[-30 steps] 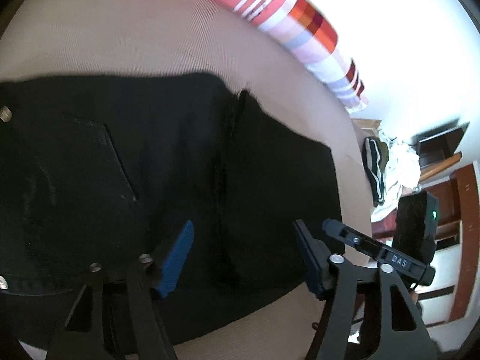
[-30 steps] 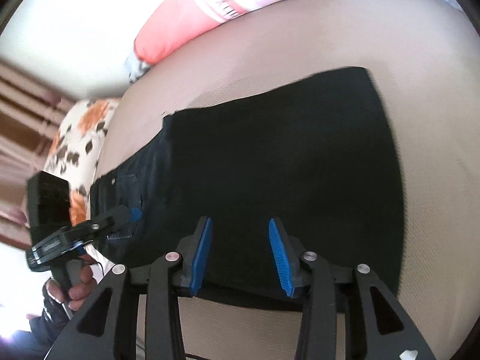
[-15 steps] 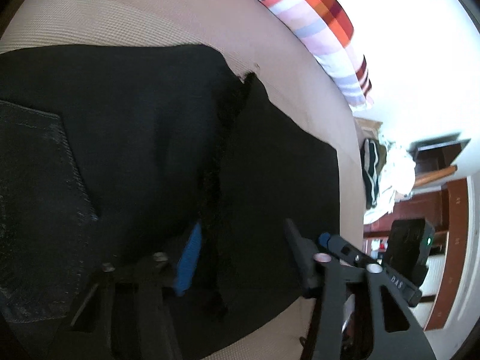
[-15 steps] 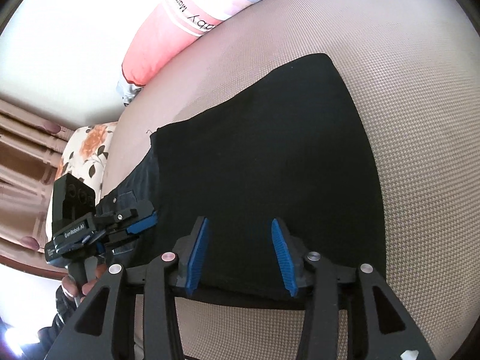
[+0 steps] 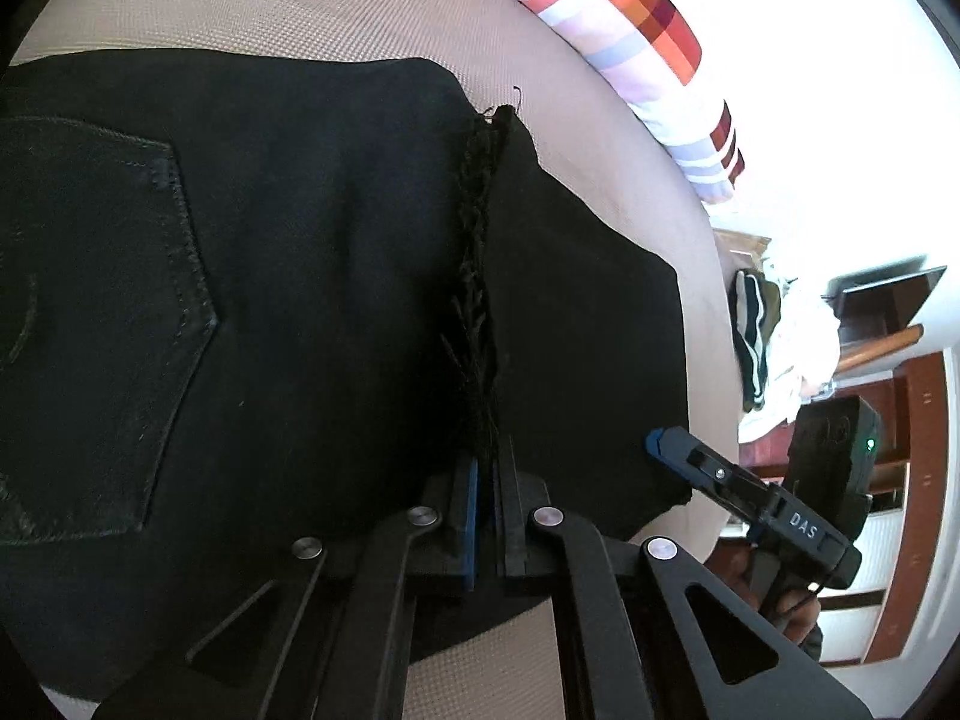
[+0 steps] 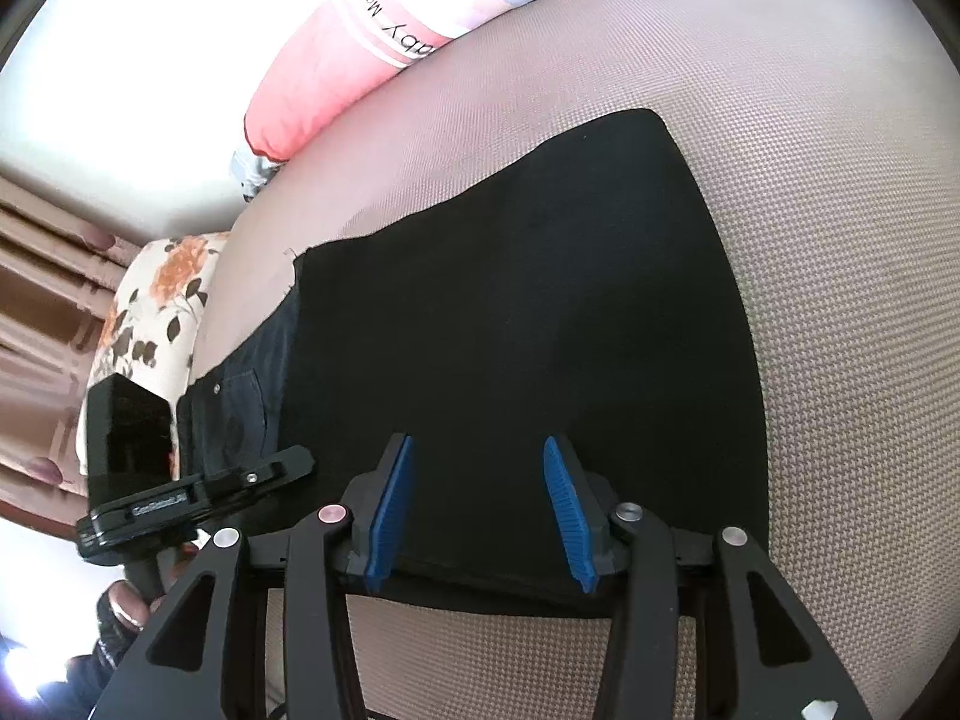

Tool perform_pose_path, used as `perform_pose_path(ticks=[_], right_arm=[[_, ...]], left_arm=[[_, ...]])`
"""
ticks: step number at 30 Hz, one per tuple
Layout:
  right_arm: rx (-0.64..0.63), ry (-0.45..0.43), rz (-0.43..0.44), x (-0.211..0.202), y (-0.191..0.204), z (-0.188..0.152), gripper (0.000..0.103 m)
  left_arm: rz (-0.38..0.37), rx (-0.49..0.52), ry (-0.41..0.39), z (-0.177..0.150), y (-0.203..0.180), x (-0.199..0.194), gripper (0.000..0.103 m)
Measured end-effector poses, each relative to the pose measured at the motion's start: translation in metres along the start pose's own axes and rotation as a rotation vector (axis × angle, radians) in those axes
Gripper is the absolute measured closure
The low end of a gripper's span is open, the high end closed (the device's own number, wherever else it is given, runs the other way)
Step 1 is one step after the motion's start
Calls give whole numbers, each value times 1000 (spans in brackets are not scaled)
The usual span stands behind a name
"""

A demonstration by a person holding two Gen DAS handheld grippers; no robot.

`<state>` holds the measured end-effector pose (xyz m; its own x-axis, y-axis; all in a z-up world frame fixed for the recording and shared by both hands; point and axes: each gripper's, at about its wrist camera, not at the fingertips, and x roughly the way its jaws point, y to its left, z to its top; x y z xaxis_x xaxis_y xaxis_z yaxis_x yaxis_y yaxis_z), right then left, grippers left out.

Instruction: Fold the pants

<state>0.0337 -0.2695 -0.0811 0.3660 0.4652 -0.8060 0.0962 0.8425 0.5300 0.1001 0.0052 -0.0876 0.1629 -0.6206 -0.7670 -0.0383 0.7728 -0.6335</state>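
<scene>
pants: black pair (image 5: 312, 276) lay flat on the beige bed (image 5: 336, 6), partly folded, back pocket (image 5: 102, 324) facing up at the left; frayed hem (image 5: 477, 276) ran down the middle
left tongs (image 5: 486, 510): had just been closing; now clenched on that frayed hem edge, cloth pinched between the blue pads
right tongs (image 6: 480, 501): released, jaws apart over the near edge of the pants (image 6: 516, 312); nothing pinched
pillow: pink striped one (image 6: 384, 42) sat at the far side of the bed
</scene>
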Motion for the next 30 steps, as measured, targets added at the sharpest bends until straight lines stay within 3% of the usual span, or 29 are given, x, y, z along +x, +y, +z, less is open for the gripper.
perform_pose_path(ticks=[4,9,12,15,19,22,26,29,30], right_arm=[[-29,9,-24,7,2,-2,59],[-73,15,-57,9,10,-2,56],[-107,-11,-80,3,15,1,55],[-158,-81,-132,-6,21,10,55],[-220,-140,-246,-6,22,36,58],[-267,-154,-312,3,23,56,63],[-265,-141,-351,19,15,76,66],[-263,-123,-363,31,9,82,70],[-266,-116,-368,35,7,83,70]], left_arm=[[35,-9,16,0,10,9,99],[127,112,6,0,-10,9,95],[226,216,-52,-1,-28,2,87],[280,337,-135,1,-48,-6,84],[279,442,-193,17,-69,1,71],[305,495,-216,35,-75,14,71],[349,489,-203,58,-72,36,70],[348,437,-162,73,-59,53,70],[331,438,-185,74,-57,52,70]])
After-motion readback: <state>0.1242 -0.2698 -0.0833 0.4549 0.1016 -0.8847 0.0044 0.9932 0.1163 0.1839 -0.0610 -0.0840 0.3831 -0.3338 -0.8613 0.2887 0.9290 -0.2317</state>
